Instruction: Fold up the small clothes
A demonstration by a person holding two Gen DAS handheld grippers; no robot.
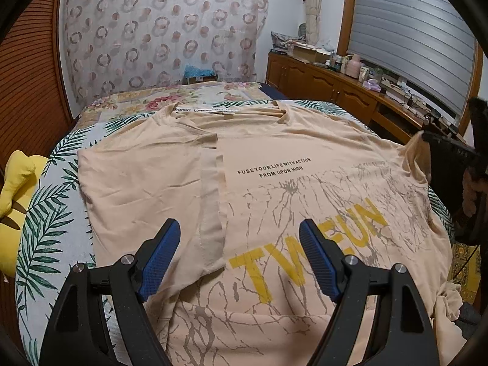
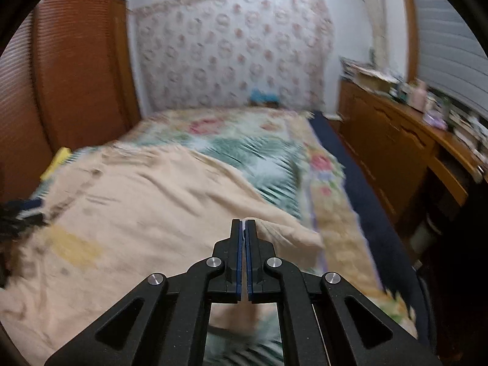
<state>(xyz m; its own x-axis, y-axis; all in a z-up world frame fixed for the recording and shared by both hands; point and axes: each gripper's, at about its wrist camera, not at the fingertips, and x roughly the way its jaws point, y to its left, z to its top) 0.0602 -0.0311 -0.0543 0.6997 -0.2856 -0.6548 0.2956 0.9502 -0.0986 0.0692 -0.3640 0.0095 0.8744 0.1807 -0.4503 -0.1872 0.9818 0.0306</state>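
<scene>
A peach T-shirt (image 1: 274, 152) with black lettering and a yellow print lies face up on the bed. Its left side is folded in over the middle, and the sleeve edge (image 1: 210, 201) runs down the chest. My left gripper (image 1: 238, 225) hovers open over the lower part of the shirt, and its blue pads (image 1: 158, 262) hold nothing. At the right edge of the left wrist view, my right gripper (image 1: 427, 135) lifts the shirt's right edge into a peak. In the right wrist view, which is blurred, the right gripper (image 2: 243, 222) is shut on that edge of the T-shirt (image 2: 137, 198).
The leaf-and-flower bedspread (image 1: 45, 228) shows around the shirt. A yellow plush toy (image 1: 18, 189) lies at the bed's left edge, beside a wooden wardrobe (image 1: 27, 76). A cluttered wooden cabinet (image 1: 335, 88) runs along the right wall under a window.
</scene>
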